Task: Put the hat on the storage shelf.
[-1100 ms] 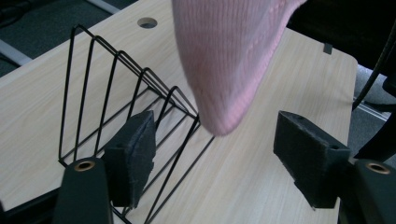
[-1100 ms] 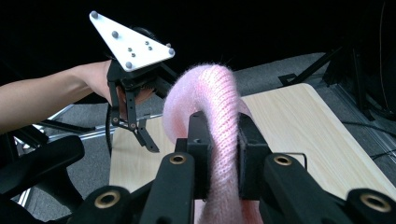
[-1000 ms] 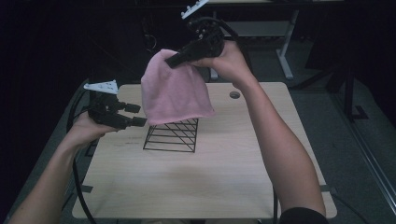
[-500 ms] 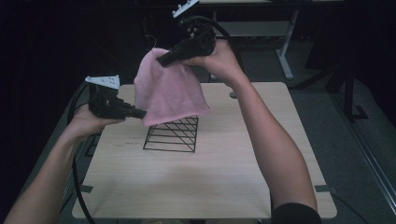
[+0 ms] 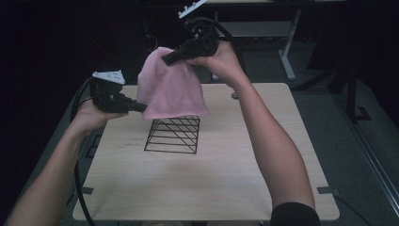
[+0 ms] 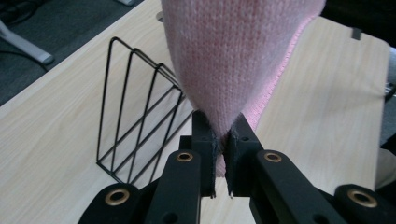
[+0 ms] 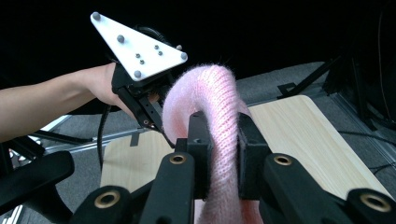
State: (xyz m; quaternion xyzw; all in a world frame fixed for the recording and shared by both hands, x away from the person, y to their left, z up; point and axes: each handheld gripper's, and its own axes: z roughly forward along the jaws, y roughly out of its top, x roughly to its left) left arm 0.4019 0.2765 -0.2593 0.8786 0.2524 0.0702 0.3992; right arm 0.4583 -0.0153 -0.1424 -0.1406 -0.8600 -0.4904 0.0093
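**Aloft: one pink knit cloth, held at two points above the wire rack**

Item 1, pink knit cloth (image 5: pixel 170 89): I see it hanging in the air directly over the wire rack, its lower hem just reaching the rack's top edge; whether it touches there I cannot tell.

Item 2, left hand-held gripper (image 5: pixel 138 107): level with the cloth's lower corner, on the rack's left side. In the left gripper view its jaws are pressed together on a fold of the cloth (image 6: pixel 233 70).

Item 3, right hand-held gripper (image 5: pixel 167 59): well above the rack, at the cloth's top. In the right gripper view its jaws pinch a bunched roll of the cloth (image 7: pixel 219 121) between them.

Item 4, black wire rack (image 5: pixel 173 135): stands upright on the tabletop (image 5: pixel 211 188), beneath the cloth, with slanted wires.

Item 5, white three-cornered plates: one atop each gripper, above and left of the rack.
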